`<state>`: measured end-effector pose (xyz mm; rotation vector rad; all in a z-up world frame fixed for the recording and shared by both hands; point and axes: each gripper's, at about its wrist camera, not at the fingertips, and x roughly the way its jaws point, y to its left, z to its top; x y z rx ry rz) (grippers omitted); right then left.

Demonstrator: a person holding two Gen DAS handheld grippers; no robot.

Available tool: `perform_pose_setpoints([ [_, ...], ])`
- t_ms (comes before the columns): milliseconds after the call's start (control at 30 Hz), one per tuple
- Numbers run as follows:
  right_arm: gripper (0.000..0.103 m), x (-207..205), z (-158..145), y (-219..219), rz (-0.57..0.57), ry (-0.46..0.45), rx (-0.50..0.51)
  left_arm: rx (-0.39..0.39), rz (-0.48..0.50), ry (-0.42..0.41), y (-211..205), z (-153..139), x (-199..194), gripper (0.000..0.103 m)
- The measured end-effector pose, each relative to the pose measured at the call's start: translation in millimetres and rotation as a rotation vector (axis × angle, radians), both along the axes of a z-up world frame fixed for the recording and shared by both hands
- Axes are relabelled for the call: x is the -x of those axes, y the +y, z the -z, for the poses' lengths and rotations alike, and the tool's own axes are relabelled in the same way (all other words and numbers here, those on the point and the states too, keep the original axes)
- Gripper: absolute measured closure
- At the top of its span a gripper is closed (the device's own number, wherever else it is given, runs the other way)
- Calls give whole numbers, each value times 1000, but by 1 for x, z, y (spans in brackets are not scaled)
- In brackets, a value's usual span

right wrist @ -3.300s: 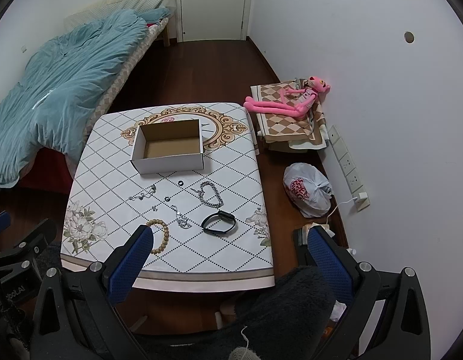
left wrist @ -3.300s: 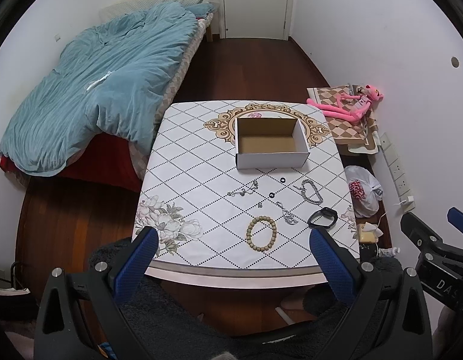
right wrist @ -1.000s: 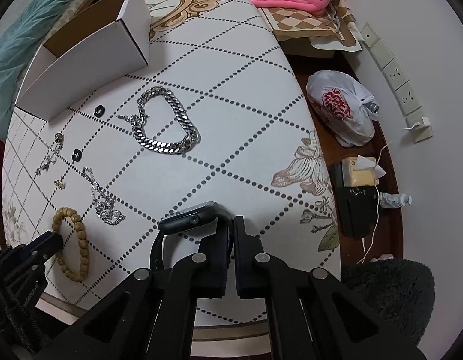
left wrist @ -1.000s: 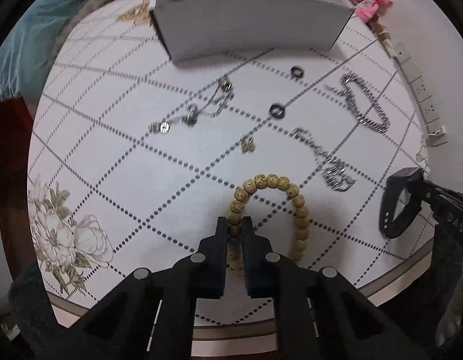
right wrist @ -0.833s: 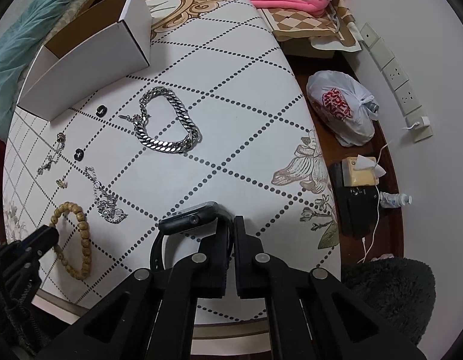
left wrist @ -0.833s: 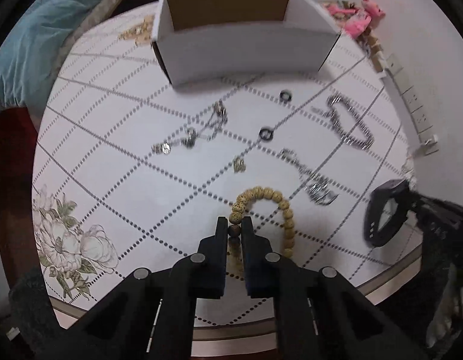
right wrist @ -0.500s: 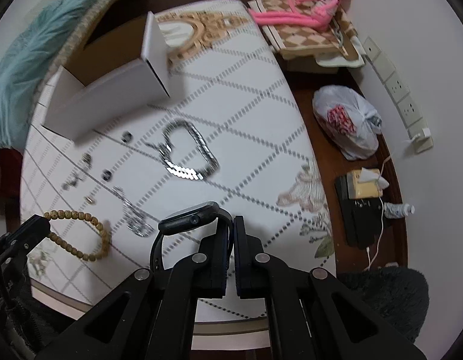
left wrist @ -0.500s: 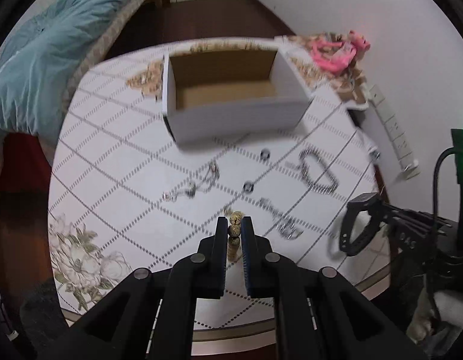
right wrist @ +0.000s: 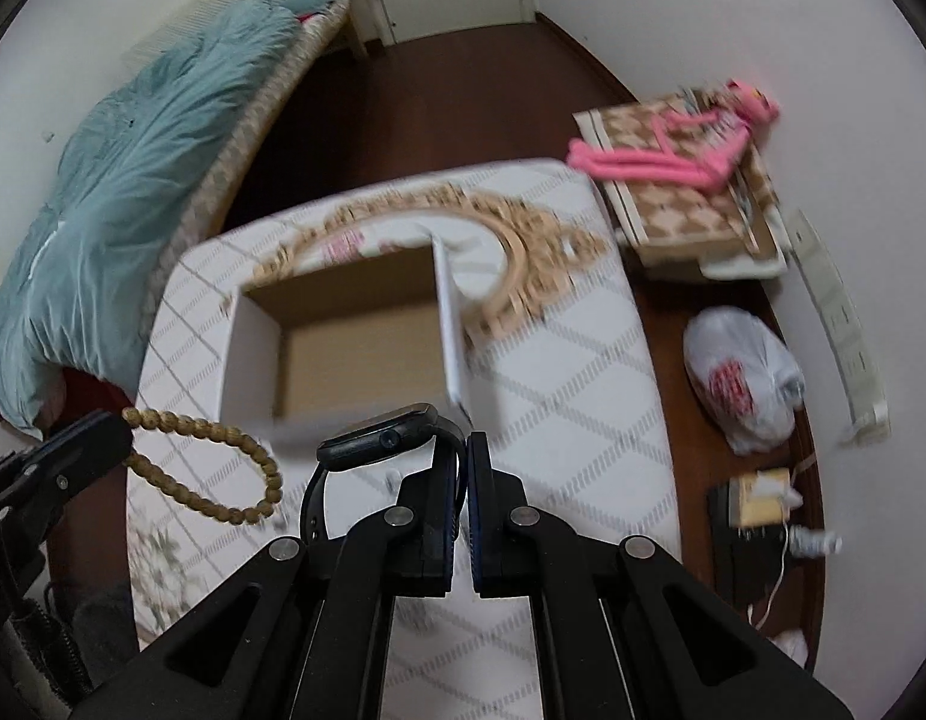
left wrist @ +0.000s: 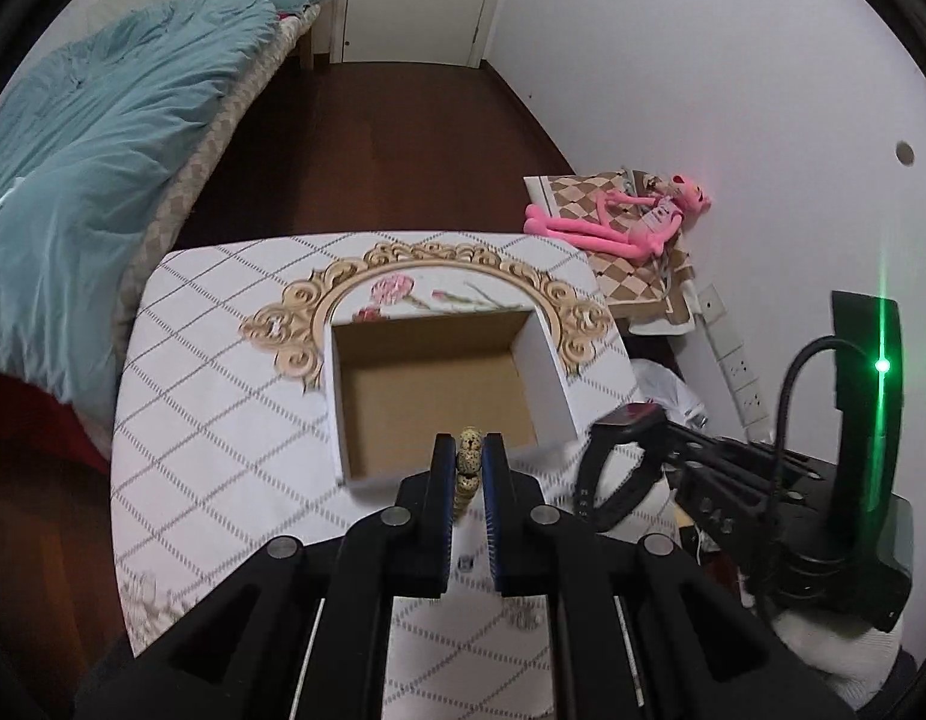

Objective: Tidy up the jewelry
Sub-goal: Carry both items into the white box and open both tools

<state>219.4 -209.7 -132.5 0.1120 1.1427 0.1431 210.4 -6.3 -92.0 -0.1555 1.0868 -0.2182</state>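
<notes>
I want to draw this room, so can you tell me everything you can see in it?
Box: one, white, brown inside, empty, on the table.
Table: one, white, grey diamond lines, gold frame print.
Bead bracelet: one, tan, hanging from the left fingers.
Watch: one, black, held in the right fingers.
Bed: one, teal quilt, far left.
Pink toy: one, on a checkered box by the wall.
Bag: one, white, on the floor.
Door: one, white, far end.
Left gripper: black, shut.
Right gripper: black, shut.

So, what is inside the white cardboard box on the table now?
The white cardboard box shows only its bare brown floor; no jewelry lies there. The near wall and the left tongs, shut on the bead bracelet, cover the floor's front strip.
</notes>
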Motion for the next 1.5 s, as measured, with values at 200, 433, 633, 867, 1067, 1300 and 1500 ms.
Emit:
perform_pose_setpoints([
  [200, 100, -58, 15, 22, -38, 39, 17, 18, -11, 53, 9, 15, -53, 97],
  [433, 99, -97, 42, 38, -82, 125, 14, 29, -14, 126, 17, 38, -86, 96],
  [633, 82, -110, 51, 45, -108, 171, -6, -12, -66, 167, 27, 47, -95, 82],
  [867, 35, -102, 31, 43, -112, 115, 27, -103, -125, 113, 39, 39, -86, 24],
  [1067, 10, -81, 26, 41, -112, 58, 145, -163, -157, 57, 43, 41, -64, 0],
  [1300, 5, -54, 43, 38, -90, 57, 196, -231, -191, 41, 39, 54, -38, 0],
  [1500, 5, -38, 42, 38, -83, 41, 206, -237, -217, 35, 37, 55, -20, 0],
])
